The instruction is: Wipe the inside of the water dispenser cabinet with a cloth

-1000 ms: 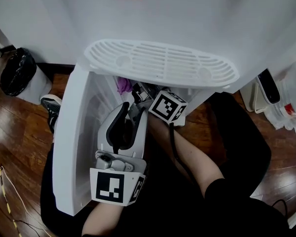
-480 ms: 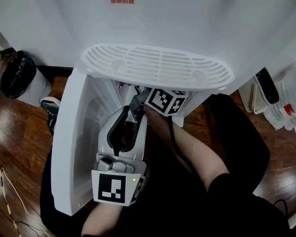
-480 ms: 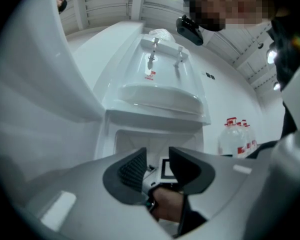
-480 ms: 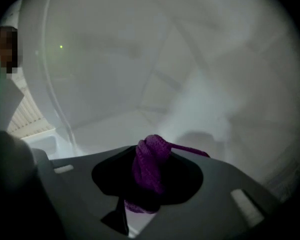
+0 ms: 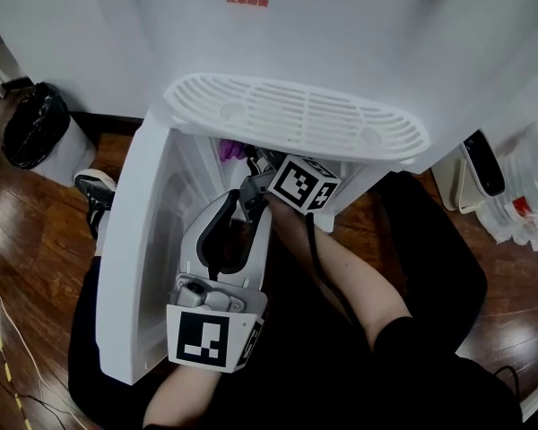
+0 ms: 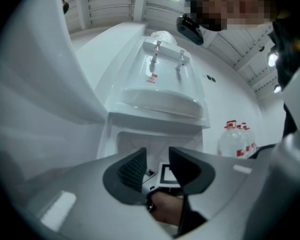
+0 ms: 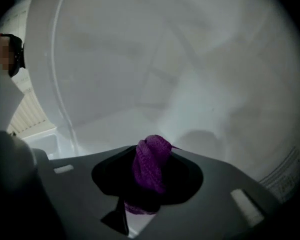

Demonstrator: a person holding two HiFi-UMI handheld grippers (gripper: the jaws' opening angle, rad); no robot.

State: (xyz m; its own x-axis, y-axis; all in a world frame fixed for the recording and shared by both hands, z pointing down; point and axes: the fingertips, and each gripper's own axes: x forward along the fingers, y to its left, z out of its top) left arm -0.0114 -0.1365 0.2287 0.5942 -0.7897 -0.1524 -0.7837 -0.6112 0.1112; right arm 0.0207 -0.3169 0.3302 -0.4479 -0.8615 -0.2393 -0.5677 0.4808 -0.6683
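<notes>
While clamping the cloth [image 7: 146, 179], the right gripper [image 7: 151, 154] reaches inside the cabinet [image 5: 181, 179].

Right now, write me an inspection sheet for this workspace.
Surface: dark wood floor; white cabinet interior.
Job's things: water dispenser, cabinet door open; purple cloth inside the cabinet.
Clutter: black-bagged bin, shoe, water bottles.
Grippers: left gripper jaws apart, empty, at the opening; right gripper clamped on the cloth.
Cables: thin wires on the floor, lower left.
Surroundings: drip tray above the opening.
</notes>
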